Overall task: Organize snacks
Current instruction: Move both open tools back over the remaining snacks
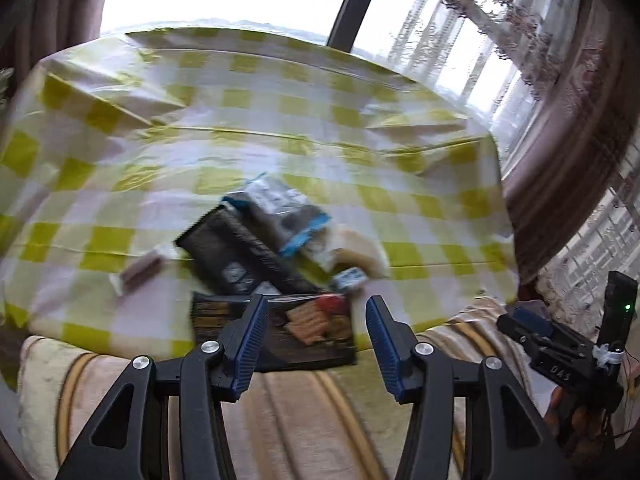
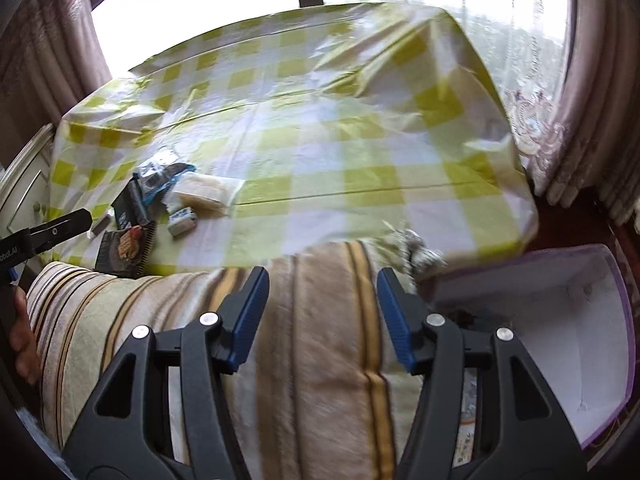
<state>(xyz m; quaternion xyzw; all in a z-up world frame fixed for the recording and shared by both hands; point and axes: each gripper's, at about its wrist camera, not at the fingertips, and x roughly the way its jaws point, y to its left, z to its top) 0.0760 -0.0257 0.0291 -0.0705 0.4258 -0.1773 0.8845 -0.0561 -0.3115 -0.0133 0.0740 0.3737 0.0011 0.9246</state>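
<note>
- A table draped in a yellow-and-white checked tablecloth (image 1: 280, 120) stands before bright windows with lace curtains (image 1: 500, 20); a striped cushion or blanket (image 2: 320, 320) lies against the table's near edge.
- The snacks sit in a loose pile near that front edge, on the left as the right wrist view shows it.
- A dark cracker packet (image 1: 304, 328) with a picture of crackers lies at the edge, partly overhanging the striped fabric.
- Just behind it a black box (image 1: 236, 252) lies tilted, overlapped by a blue-and-white packet (image 1: 280, 208).
- A pale, clear-wrapped snack (image 1: 352, 252) rests to the right of those, with a small blue-and-white packet (image 1: 350, 278) just in front of it.
- A brownish wrapped bar (image 1: 140, 272) lies apart, left of the pile.
- The left gripper (image 1: 316, 332) hangs over the cracker packet with its blue pads spread wide, grasping nothing.
- The right gripper (image 2: 322, 308) is likewise released, fingers parted over the striped fabric, well apart from the snacks.
- A white box with a purple rim (image 2: 560, 320) sits open and tilted, low at the right beside the table.
</note>
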